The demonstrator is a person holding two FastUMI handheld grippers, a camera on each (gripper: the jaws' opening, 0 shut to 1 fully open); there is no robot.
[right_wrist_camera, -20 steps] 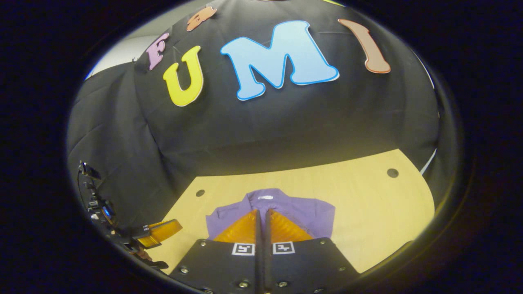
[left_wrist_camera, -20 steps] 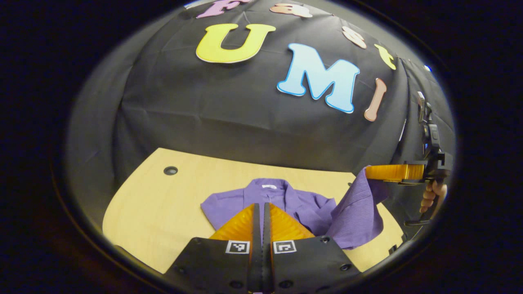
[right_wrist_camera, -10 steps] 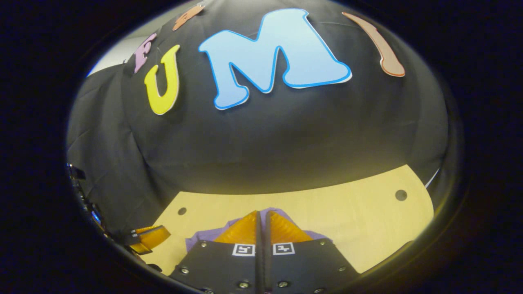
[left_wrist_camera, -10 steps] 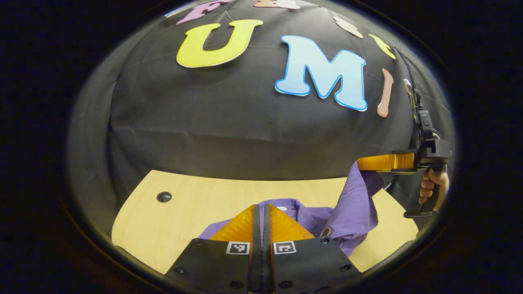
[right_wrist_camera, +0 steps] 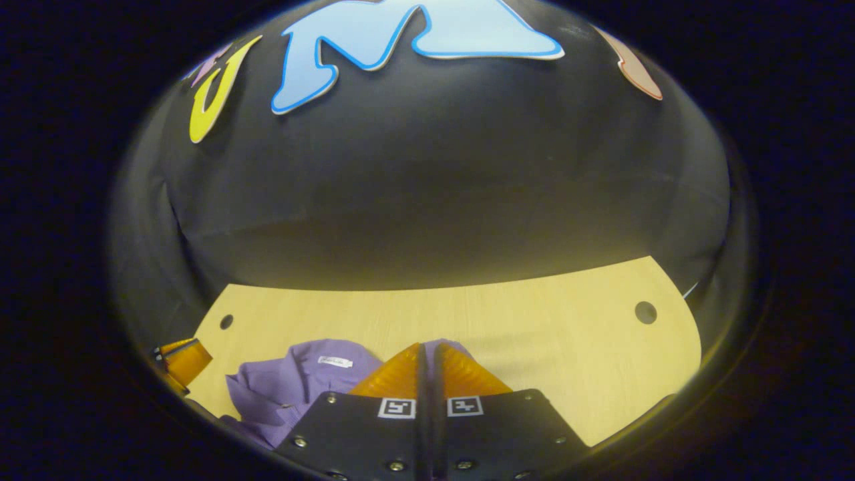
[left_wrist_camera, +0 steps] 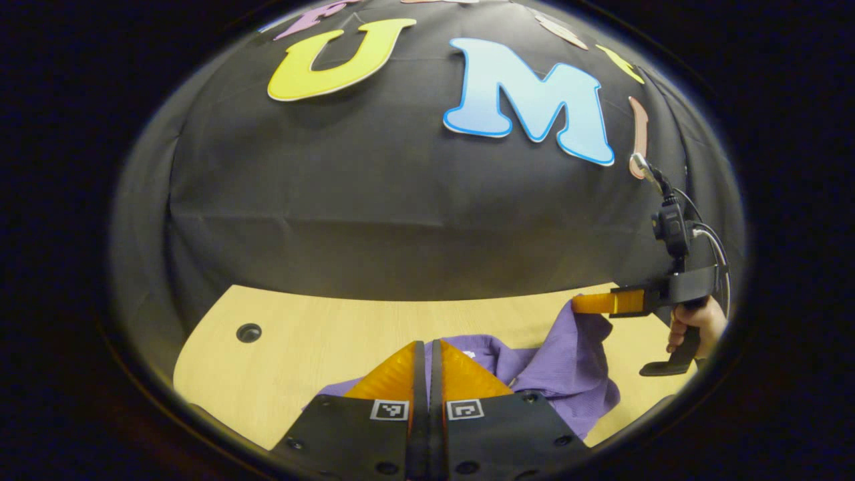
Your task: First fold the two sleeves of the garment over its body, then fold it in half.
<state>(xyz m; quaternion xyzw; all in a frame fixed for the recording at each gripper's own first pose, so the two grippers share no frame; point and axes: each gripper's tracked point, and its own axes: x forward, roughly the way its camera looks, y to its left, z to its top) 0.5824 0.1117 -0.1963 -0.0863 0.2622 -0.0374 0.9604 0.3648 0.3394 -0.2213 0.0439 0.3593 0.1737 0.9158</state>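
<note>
Left gripper view: the left gripper [left_wrist_camera: 427,344] sits nearest, its fingers pressed together with no visible gap; whether cloth is pinched between them cannot be told. Directly beyond its tips lies the purple shirt [left_wrist_camera: 534,367], crumpled on the bench [left_wrist_camera: 320,327]. Farther right, the right gripper [left_wrist_camera: 581,304], held by a hand [left_wrist_camera: 695,324], is clenched on a raised fold of the shirt, lifting it off the bench.

Right gripper view: the right gripper [right_wrist_camera: 427,347] has its fingers closed tight. The shirt [right_wrist_camera: 294,384], collar label showing, lies just left of and beneath the tips. The left gripper [right_wrist_camera: 184,357] shows at the far left edge, near the shirt.
</note>
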